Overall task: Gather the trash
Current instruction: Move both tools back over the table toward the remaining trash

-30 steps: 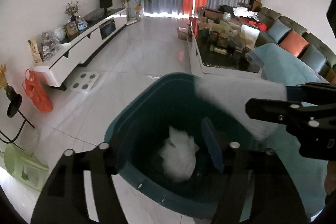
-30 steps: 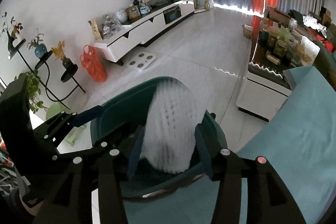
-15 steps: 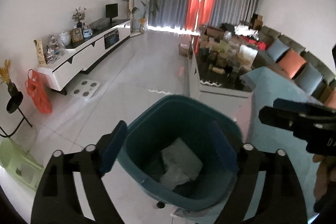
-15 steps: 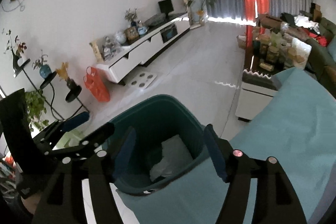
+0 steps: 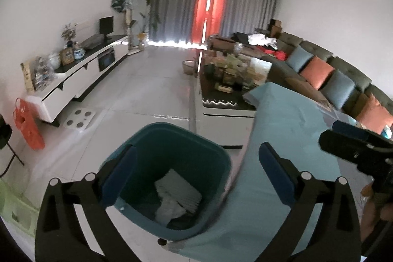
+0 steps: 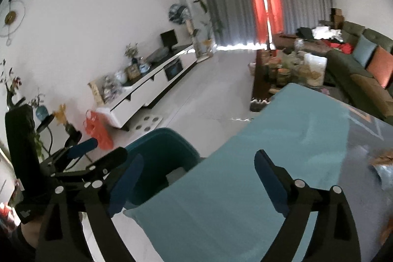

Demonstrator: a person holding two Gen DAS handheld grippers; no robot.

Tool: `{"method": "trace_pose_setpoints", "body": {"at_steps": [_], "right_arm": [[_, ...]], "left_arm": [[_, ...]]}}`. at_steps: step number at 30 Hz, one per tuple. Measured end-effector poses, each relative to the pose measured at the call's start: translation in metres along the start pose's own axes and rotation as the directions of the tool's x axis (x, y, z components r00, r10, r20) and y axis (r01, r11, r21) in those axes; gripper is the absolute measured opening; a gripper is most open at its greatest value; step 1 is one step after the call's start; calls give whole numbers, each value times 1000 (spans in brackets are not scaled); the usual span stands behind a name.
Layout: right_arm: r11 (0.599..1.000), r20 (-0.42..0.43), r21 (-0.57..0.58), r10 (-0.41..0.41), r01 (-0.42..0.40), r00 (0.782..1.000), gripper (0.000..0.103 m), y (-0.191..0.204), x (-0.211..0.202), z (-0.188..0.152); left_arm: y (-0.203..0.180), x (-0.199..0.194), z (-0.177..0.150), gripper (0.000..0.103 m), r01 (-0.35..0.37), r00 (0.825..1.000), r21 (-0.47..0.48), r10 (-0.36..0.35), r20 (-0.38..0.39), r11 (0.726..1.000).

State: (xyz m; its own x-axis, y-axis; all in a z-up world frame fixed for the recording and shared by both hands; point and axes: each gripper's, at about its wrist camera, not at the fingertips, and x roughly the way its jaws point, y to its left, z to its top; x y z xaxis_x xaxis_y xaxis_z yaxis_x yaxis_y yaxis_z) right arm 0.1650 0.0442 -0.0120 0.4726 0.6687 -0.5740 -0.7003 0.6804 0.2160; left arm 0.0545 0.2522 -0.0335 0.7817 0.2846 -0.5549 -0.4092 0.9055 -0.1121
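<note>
- Left tongs (image 5: 196, 172): released, both blue-padded fingers (image 5: 275, 170) spread wide, nothing between them. The jaws have just been opening. They hang above the bin and the worktop's edge, pointing downward. Also seen from the right wrist view (image 6: 98, 151), at the left of the frame.
- Right tongs (image 6: 196, 178): released, the jaws have just been opening, nothing gripped. They hang over the corner of the worktop, the left finger (image 6: 126, 182) in front of the bin's rim. From the left wrist view they show only in part (image 5: 356, 146), at the right edge.
- Bin (image 5: 147, 139): dark teal, open-topped, rounded-square mouth, standing on the floor just beside the worktop. Partly hidden behind the worktop's corner in the right wrist view (image 6: 162, 141).
- Trash (image 5: 176, 198): pale, ribbed paper-like sheet with a crumpled white piece on top of it, lying on the bottom of the bin, clear of both tongs.
- Worktop (image 5: 289, 129): covered with a light blue cloth; the near corner overlaps the bin's right side.
- Floor (image 5: 147, 90): pale glossy tiles.
- Orange bag (image 5: 28, 127): hanging at the end of a low white cabinet (image 5: 81, 80), well apart from the bin.
- Sofa (image 5: 343, 80): dark, along the right wall, with blue and orange cushions.
- Curtains (image 5: 208, 4): grey with an orange centre, drawn, at the far end.
</note>
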Motion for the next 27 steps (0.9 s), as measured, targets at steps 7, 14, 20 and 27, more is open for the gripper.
{"method": "trace_pose_setpoints", "body": {"at_steps": [7,14,20,27], "right_arm": [[995,86,71,-71,65,994,96,-32,-51,-11],[979,161,109,-190,174,968,96,-58,-100,-23],[949,180,148,-302,278,936,96,-84,-134,-42],[906,174,210,-405,369,897,96,-115,-168,-67]], "left_arm": [[-51,-12,3,97,67,998,73,-68,4,995],[-105,-24,3,97,162,987,136,-163,1,977],[-146,-30,-1,97,250,968,175,-251,-15,952],[-183,-32,-3,97,319,947,209,-319,-36,924]]}}
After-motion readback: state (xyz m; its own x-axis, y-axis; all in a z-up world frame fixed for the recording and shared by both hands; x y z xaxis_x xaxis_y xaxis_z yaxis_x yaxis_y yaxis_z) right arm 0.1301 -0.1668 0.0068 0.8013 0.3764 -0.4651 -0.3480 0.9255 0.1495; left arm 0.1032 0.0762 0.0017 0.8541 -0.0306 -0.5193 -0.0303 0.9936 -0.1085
